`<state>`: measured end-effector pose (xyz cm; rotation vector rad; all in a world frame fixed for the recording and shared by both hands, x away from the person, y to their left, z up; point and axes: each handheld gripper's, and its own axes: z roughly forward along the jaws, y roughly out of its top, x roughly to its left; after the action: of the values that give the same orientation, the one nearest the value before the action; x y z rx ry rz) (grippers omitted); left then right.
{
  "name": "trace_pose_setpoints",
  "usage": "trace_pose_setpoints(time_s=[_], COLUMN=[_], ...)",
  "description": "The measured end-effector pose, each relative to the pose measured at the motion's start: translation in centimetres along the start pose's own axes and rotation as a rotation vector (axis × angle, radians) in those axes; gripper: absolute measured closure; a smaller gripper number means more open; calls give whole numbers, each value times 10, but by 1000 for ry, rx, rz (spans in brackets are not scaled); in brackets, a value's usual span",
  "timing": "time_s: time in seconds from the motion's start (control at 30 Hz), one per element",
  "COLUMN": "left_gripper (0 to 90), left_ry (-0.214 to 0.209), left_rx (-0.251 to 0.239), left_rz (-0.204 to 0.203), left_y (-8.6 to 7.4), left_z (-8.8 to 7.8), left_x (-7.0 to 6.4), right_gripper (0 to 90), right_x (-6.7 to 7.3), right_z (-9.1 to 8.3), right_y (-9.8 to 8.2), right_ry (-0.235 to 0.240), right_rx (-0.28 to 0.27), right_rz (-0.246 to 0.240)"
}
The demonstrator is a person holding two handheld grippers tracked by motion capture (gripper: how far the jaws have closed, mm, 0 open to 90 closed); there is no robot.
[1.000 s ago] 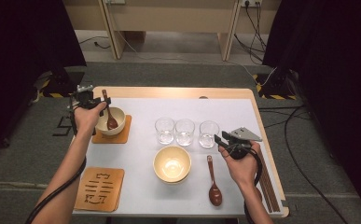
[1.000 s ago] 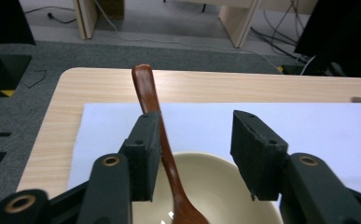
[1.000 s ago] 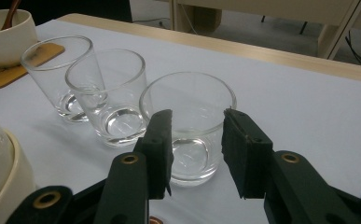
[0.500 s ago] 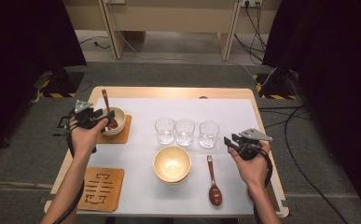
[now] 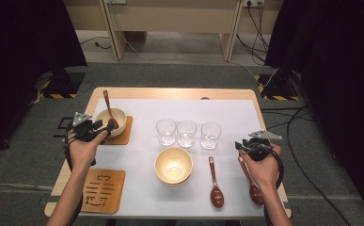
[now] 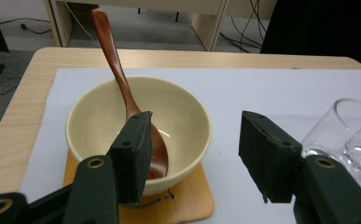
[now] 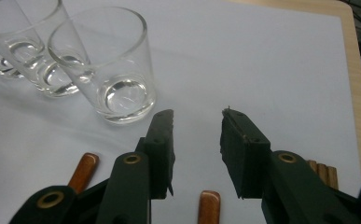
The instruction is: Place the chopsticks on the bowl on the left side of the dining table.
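Hovering: L gripper [image 5: 105, 128] unclenched beside bowl [image 5: 110, 121] w/ spoon [image 5: 108, 109]; R gripper [image 5: 240, 146] unclenched, level.

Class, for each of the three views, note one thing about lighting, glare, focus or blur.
High view: the table is brightly lit while both sides fall into near-black; the picture is soft overall. Left gripper view: the bowl and spoon are fairly sharp, and the glass at the right edge is cut off. Right gripper view: bright highlights sit in the glass bases, and the white sheet looks evenly lit.
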<state>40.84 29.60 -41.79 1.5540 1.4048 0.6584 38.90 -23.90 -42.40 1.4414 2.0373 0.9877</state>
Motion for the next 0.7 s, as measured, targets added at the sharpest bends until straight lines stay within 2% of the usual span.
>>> trace_pose_setpoints(time_s=[0.1,0.13,0.23,0.4,0.57,0.7], left_gripper=[437,437,436,434,434,434], left_ry=[-4,-4,2,-3,4,-4], left_rx=[-4,5,-2,9,-7,-6], left_rz=[-15,5,1,-10,-16,-13], left_y=[-6,-8,-11,-17,-14,-12], left_z=[-3,-6,-11,-14,-17,-15], left_x=[-1,-1,1,4,7,5], right_gripper=[646,647,654,684,734,763], right_x=[-6,-7,-11,-21,-32,-37], right_z=[-1,-1,-2,-3,-6,-5], right_y=[-2,-2,-3,-7,-10,-14], right_ry=[-3,-6,-11,-47,-83,-84], right_rx=[35,48,91,198,328,396], right_rz=[7,16,20,52,79,102])
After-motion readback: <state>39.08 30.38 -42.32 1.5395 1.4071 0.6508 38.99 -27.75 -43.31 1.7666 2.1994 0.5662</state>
